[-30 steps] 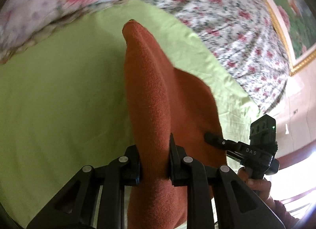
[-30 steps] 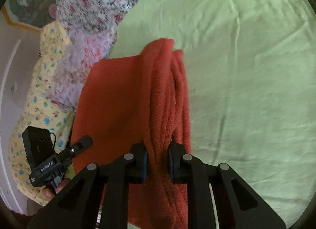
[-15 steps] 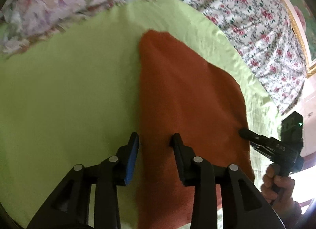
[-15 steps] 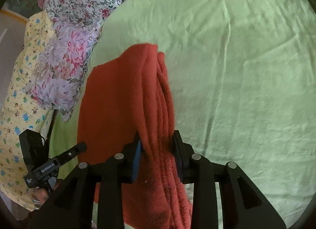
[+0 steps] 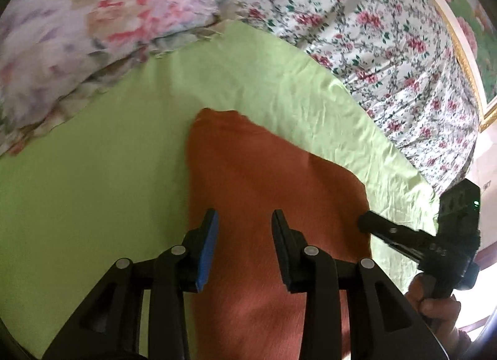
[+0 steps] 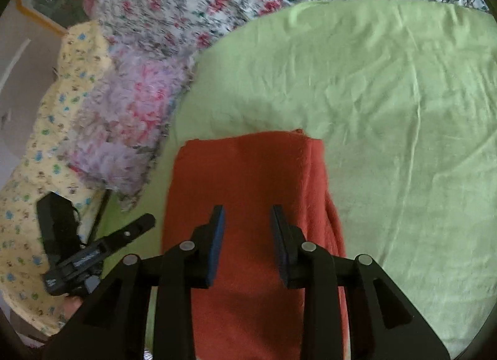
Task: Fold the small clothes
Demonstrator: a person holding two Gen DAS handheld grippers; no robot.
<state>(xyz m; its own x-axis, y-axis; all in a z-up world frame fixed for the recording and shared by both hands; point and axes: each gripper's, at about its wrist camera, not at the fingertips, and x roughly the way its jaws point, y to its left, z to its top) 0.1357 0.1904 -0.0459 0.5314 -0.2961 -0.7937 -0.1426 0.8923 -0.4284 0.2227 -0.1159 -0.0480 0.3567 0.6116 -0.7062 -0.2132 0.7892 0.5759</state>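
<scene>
With one fold laid, we held the left gripper (image 5: 243, 220) and right gripper (image 6: 247, 217) open above the red garment (image 6: 245, 180), ready to grip its edge again on the green sheet (image 6: 388, 96).

You had a light green sheet (image 5: 93, 192) spread flat over the bed, creased with fine wrinkles across its far side. Beyond it lay a white bedcover (image 5: 382, 37) printed with small red roses. A pillow (image 6: 130, 136) in a blurred pink and lilac floral print rested at the sheet's edge, touching a yellow cloth (image 6: 34, 167) dotted with blue and green. A gold-framed picture (image 5: 466, 58) hung on the wall behind.
</scene>
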